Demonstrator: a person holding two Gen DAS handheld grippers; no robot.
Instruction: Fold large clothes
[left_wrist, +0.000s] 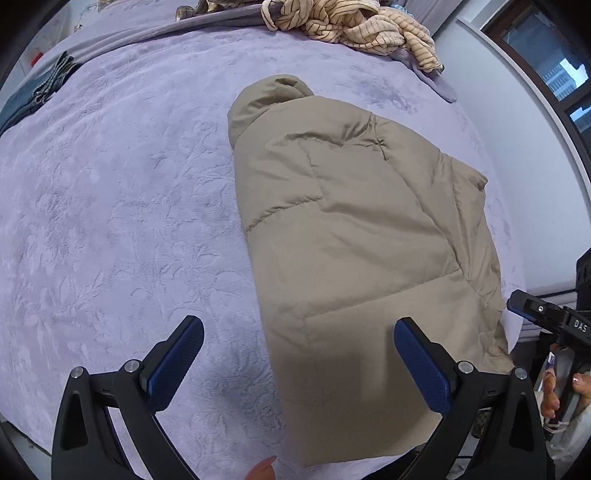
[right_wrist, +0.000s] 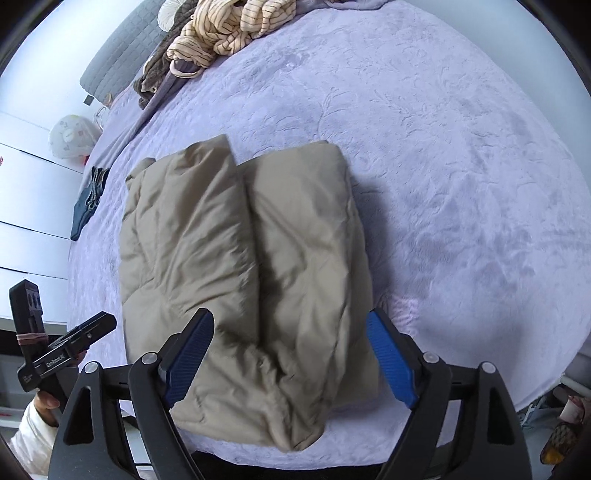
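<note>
A: Lavender bedspread (left_wrist: 110, 206) fills both views, and at far left in the left wrist view we see folded jeans (left_wrist: 33, 99) at the bed's edge. Nothing there concerns us.

B: Agreed. Moving right, our left gripper (left_wrist: 299, 365) hangs over the bed with its jaws spread wide and nothing between the pads; one blue finger (left_wrist: 177, 365) is over bare spread, the other over the jacket's near corner.

A: The tan puffer jacket (left_wrist: 351, 229) lies right of centre in that view, hood toward the top of the frame, already doubled lengthwise. A striped garment (left_wrist: 354, 26) sits crumpled well beyond it, top centre.

B: From the right wrist view we see the jacket as two padded rolls side by side in mid-frame. Our right gripper (right_wrist: 291, 354) is above its near end, jaws standing wide, no fabric pinched.

A: So we judge the next fold runs hem toward hood. To do it well, we should each take a near corner, biting through all layers, since the padding will likely spring apart.

B: And lift together, level, so the two rolls stay aligned. Slippery shell fabric may slide; we should grip deep.
</note>
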